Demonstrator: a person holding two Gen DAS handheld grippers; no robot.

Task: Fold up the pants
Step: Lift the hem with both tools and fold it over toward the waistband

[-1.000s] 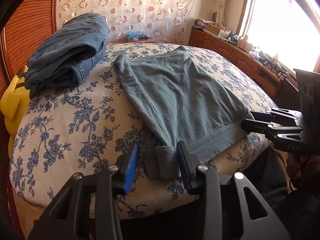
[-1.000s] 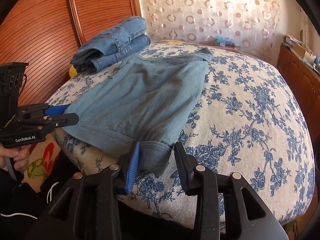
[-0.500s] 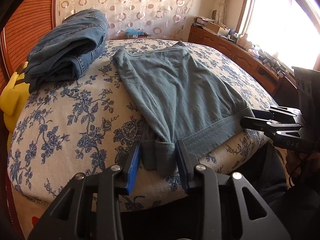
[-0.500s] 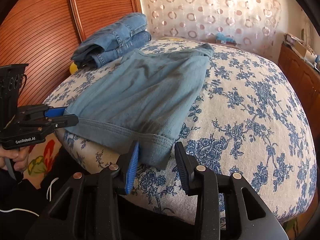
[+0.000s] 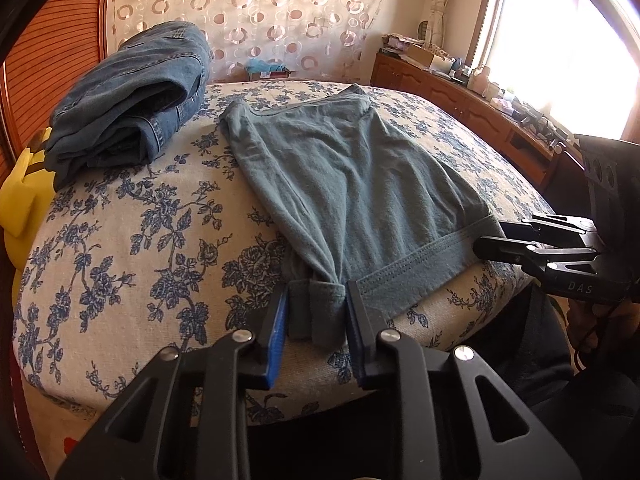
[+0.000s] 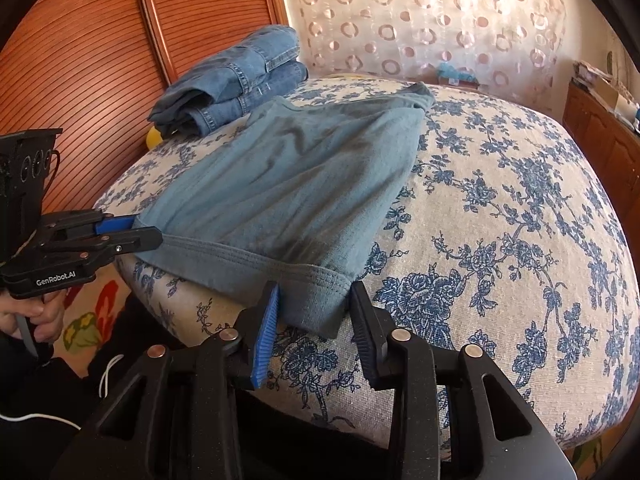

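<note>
Grey-green pants (image 5: 360,184) lie flat on the flowered bed (image 5: 140,240), waistband along the near edge. My left gripper (image 5: 316,320) has the band's folded left corner between its blue pads, which touch the cloth on both sides while its jaws are closing. In the right wrist view the same pants (image 6: 288,184) reach my right gripper (image 6: 314,316). The band's right corner sits between its pads with a sliver of room, and its jaws are closing. Each gripper also shows from the side: the left gripper (image 6: 136,230) and the right gripper (image 5: 492,240), both at the band's ends.
Folded blue jeans (image 5: 132,92) sit at the bed's far left by a ribbed wooden panel (image 6: 80,60). A yellow cushion (image 5: 20,200) lies at the left edge. A low wooden cabinet (image 5: 460,96) with clutter runs under the window. A person's hand (image 6: 36,316) holds the left handle.
Both pairs of jaws have narrowed around the waistband corners. The left pads now meet the cloth. Neither gripper has shifted along the bed edge.
</note>
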